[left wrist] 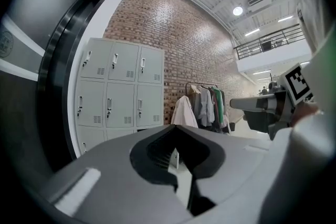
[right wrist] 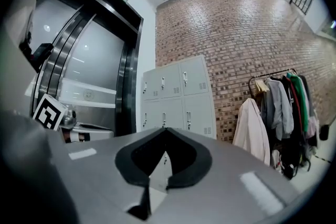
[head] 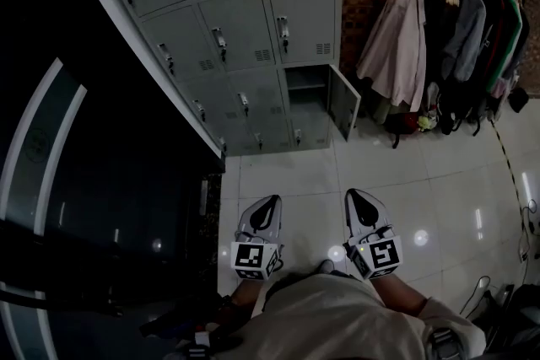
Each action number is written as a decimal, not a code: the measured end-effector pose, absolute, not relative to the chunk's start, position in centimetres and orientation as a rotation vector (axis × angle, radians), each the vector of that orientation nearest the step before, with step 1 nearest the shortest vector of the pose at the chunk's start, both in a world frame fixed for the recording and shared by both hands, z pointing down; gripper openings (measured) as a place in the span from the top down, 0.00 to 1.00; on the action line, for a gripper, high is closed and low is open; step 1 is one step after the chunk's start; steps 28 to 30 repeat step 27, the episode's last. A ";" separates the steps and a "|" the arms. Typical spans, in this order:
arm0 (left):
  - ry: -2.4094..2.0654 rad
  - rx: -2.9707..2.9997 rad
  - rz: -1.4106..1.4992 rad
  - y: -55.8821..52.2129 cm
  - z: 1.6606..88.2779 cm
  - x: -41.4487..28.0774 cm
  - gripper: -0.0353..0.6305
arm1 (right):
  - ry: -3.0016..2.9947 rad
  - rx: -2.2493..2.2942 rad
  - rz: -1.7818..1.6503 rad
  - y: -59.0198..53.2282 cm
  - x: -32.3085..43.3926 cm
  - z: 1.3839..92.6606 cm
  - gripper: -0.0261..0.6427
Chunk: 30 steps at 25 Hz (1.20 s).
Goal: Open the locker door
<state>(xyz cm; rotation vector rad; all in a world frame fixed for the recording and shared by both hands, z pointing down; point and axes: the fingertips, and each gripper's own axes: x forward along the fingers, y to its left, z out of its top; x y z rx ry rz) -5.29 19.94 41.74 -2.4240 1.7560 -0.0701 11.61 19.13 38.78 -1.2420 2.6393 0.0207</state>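
1. The locker bank [head: 221,29] stands ahead across the floor [head: 439,206], well apart from both claws and somewhat to their left; one lower-right door [head: 344,104] already hangs open.
2. The left claw [head: 268,203] and right claw [head: 358,196] are both clenched and empty, pointing toward the lockers; the left seems slightly nearer.

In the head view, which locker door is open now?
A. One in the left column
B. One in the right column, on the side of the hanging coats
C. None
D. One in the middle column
B: the only door swung out is low in the right column, nearest the coats; the other doors in view look shut.
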 end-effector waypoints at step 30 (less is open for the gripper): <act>1.818 -2.429 -0.035 18.9 44.9 -6.0 0.85 | 2.761 -1.222 -0.092 18.3 10.2 42.3 0.96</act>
